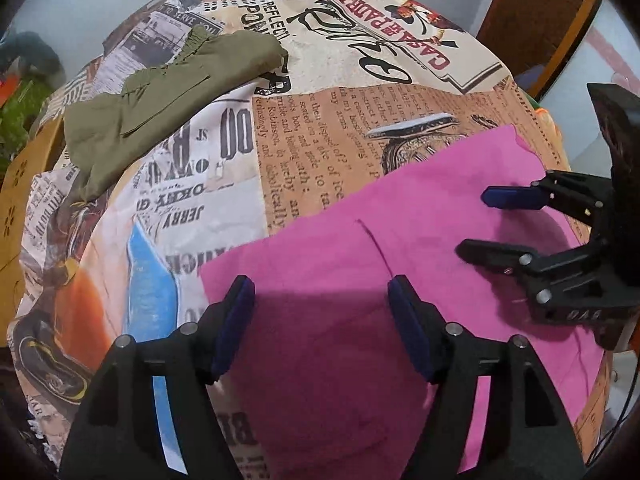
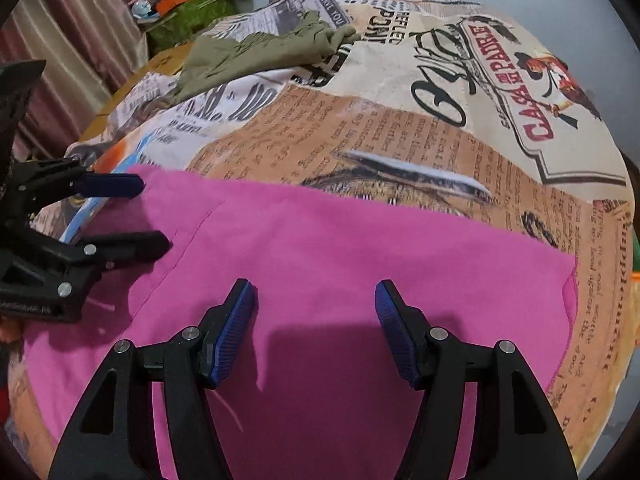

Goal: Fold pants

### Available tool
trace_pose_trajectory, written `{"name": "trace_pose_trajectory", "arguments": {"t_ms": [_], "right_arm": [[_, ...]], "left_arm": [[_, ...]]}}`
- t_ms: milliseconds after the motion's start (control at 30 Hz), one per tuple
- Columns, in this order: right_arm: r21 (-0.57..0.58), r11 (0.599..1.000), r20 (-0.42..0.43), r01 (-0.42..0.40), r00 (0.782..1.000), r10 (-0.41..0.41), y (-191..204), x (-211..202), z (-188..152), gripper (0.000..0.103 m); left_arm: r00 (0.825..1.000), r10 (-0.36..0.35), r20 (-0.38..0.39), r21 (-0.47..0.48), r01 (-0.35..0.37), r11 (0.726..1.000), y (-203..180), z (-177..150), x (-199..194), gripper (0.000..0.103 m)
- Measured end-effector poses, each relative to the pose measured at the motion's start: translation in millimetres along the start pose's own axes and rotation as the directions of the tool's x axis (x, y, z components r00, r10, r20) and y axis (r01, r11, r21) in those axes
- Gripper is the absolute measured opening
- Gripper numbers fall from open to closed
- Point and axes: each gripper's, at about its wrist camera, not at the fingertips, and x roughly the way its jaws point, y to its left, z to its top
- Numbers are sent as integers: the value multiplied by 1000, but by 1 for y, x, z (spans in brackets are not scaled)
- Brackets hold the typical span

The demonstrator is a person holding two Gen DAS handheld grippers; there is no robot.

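The pink pants point(image 1: 380, 280) lie flat on a table under a newspaper-print cloth point(image 1: 312, 128), their straight folded edge running across the near half. My left gripper point(image 1: 322, 304) hovers open over the pants' left part, with only flat fabric below the blue pads. My right gripper point(image 1: 474, 222) stands open over the right part, with nothing pinched. In the right wrist view the pink pants point(image 2: 360, 248) fill the foreground. There my right gripper point(image 2: 314, 292) is open above them, and my left gripper point(image 2: 154, 214) is open at their left edge.
A crumpled olive-green garment point(image 1: 160, 92) point(image 2: 260, 52) lies at the table's far left. A wooden chair back point(image 1: 540, 20) stands behind the far right. Clutter point(image 2: 180, 4) and a curtain point(image 2: 68, 32) sit beyond the left edge. A brown box point(image 1: 24, 184) is left of the table.
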Motion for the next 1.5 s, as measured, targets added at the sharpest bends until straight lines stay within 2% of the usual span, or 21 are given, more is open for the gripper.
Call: {"name": "trace_pose_trajectory", "arguments": {"t_ms": [167, 333, 400, 533, 700, 867, 1067, 1267, 1500], "right_arm": [[-35, 998, -13, 49, 999, -49, 6, -13, -20, 59], [-17, 995, 18, 96, 995, -95, 10, -37, -52, 59], [4, 993, 31, 119, 992, -119, 10, -46, -64, 59], [94, 990, 33, 101, 994, -104, 2, -63, -89, 59], [197, 974, 50, 113, 991, -125, 0, -79, -112, 59], [245, 962, 74, 118, 987, -140, 1, -88, -117, 59], [217, 969, 195, 121, 967, -165, 21, -120, -108, 59], [170, 979, 263, 117, 952, -159, 42, -133, -101, 59], [174, 983, 234, 64, 966, -104, 53, -112, -105, 59]], "left_arm": [[1000, 22, 16, 12, -22, 1000, -2, -19, -11, 71], [999, 32, 24, -1, -32, 999, 0, -39, -27, 72], [999, 27, 27, -21, -26, 999, 3, -47, -32, 72], [999, 32, 37, -38, -31, 999, 8, -62, -43, 75], [999, 30, 46, -63, -27, 998, 7, -71, -54, 75], [995, 73, 73, -32, -71, 997, -2, -73, -73, 75], [990, 71, 122, -70, -62, 996, -4, -89, -104, 75], [994, -1, 112, -146, 17, 989, -5, -111, -117, 76], [995, -82, 52, -154, 89, 984, -24, -138, -112, 76]]}}
